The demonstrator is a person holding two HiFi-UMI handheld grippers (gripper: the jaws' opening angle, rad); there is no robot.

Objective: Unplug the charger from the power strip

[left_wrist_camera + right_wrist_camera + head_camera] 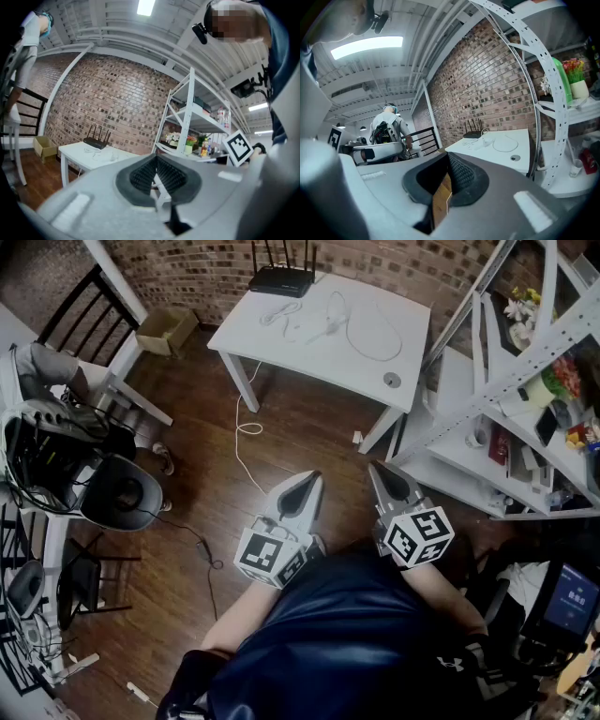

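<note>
Across the wood floor stands a white table (272,348). On it lie a black router (281,279) and a small white plug block (321,330) among looping white cables (373,338); charger and strip are too small to tell apart. Both grippers are held low, close to the person's body, and point toward the table, far from it. My left gripper (305,486) is shut with nothing in it. My right gripper (380,474) is likewise shut and empty. In the left gripper view the jaws meet (157,180) with the table (93,157) beyond. The right gripper view shows shut jaws (447,187), table (506,140) and router (472,133).
A white metal shelf unit (506,381) full of small items stands right of the table. A white cable (246,427) hangs from the table onto the floor. A cardboard box (167,329), a dark chair (84,315) and cluttered gear (56,456) sit at left. Another person (389,126) stands far off.
</note>
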